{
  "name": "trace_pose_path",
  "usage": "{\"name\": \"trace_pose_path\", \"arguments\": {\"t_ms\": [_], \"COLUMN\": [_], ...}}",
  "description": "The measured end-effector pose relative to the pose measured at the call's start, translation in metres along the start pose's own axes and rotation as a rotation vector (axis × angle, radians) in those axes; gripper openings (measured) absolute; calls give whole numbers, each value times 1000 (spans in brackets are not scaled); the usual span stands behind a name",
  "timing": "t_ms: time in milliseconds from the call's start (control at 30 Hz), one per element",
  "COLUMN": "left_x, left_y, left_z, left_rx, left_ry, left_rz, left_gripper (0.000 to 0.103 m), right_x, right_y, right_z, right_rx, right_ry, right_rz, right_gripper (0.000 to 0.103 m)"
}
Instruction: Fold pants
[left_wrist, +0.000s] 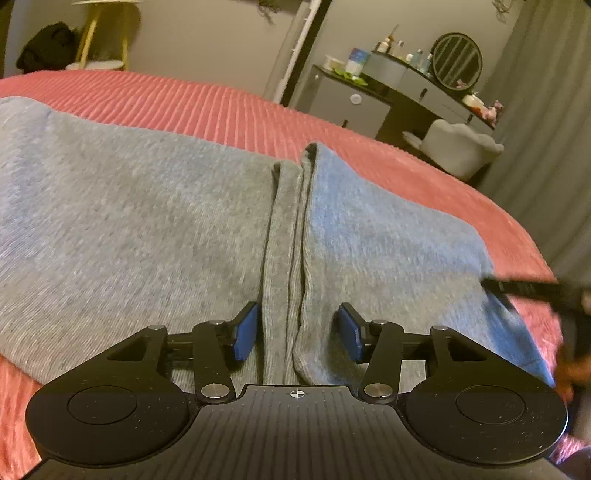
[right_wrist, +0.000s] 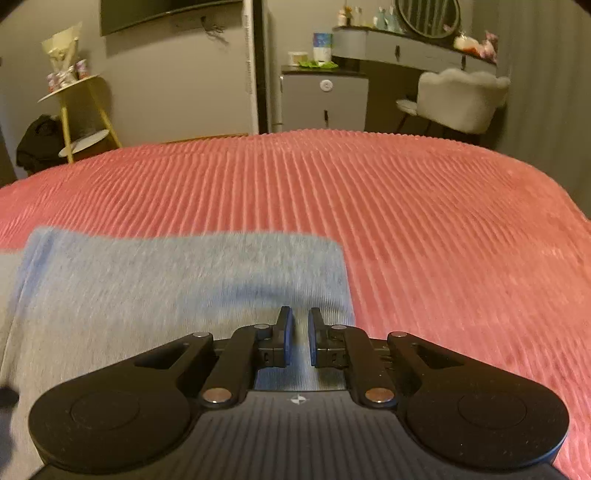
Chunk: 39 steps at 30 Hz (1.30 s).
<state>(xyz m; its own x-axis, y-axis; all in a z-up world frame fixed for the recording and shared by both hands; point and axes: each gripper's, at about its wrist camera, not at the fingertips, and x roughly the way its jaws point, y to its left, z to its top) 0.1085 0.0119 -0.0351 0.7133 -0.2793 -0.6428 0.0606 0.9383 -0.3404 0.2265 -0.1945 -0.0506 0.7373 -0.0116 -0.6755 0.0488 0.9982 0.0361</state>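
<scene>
Grey knit jersey pants (left_wrist: 147, 221) lie flat on a bed covered in a salmon-pink ribbed corduroy-like bedspread (left_wrist: 221, 107). In the left wrist view two layered panels of the pants meet at a narrow central channel of seams and folded edges running away from the camera. The near end is hidden under the gripper body, and the left side is cut off by the frame. The fabric looks soft, finely ribbed and slightly blurred.

The black left gripper (left_wrist: 298, 332) sits low over that channel, its blue-padded fingers (left_wrist: 246, 332) spread wide on either side of the seam, holding nothing.

The black right gripper (right_wrist: 298, 338) shows at the right edge of the left view only as a dark blurred streak at the pants' edge. In its own view its fingers (right_wrist: 285, 332) stand narrowly apart over the cloth near a squared corner; whether they pinch fabric cannot be told.

Beyond that corner, bare bedspread stretches to the far and right edges of the bed. Past it stand a grey tufted chair (right_wrist: 461, 98) and a dark vanity with a round mirror (left_wrist: 457, 61).
</scene>
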Motion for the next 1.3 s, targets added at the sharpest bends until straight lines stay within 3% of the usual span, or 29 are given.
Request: {"name": "trace_pose_path", "arguments": {"t_ms": [200,433,567,767,933,1000,1100,1133,1200,1300], "left_x": [-1,-7,-16,-21,-9,-6,-4,-5,-11,-27], "left_y": [-1,-1,7,28,18,6,-6,-7,-2,-1], "left_z": [1,-1,1,5,5,3,-1,-1,1,3], "left_rx": [20,11,-63,-202,-118,-39,54,60,35,51], "left_ry": [-2,-16,-28,-15,15,10,3,-7,-46,-160], "left_rz": [8,1,-30,-73,-83,-62,-34,-25,-44,-6], "left_gripper": [55,59,63,66,64,58,40,21,20,18], "right_x": [-60,-76,-82,-97,-106,-105,-102,-102,-103,-106], "right_y": [-9,-4,1,-20,-35,-36,-30,-29,-26,-24], "right_z": [-64,-73,-81,-90,-100,-100,-101,-100,-100,-100], "right_rx": [3,-18,-43,120,238,254,230,225,221,216], "right_ry": [15,35,35,66,49,50,47,46,34,6], "right_rz": [44,22,0,67,129,141,131,135,160,170], "right_gripper": [9,9,9,9,16,18,25,32,42,47]}}
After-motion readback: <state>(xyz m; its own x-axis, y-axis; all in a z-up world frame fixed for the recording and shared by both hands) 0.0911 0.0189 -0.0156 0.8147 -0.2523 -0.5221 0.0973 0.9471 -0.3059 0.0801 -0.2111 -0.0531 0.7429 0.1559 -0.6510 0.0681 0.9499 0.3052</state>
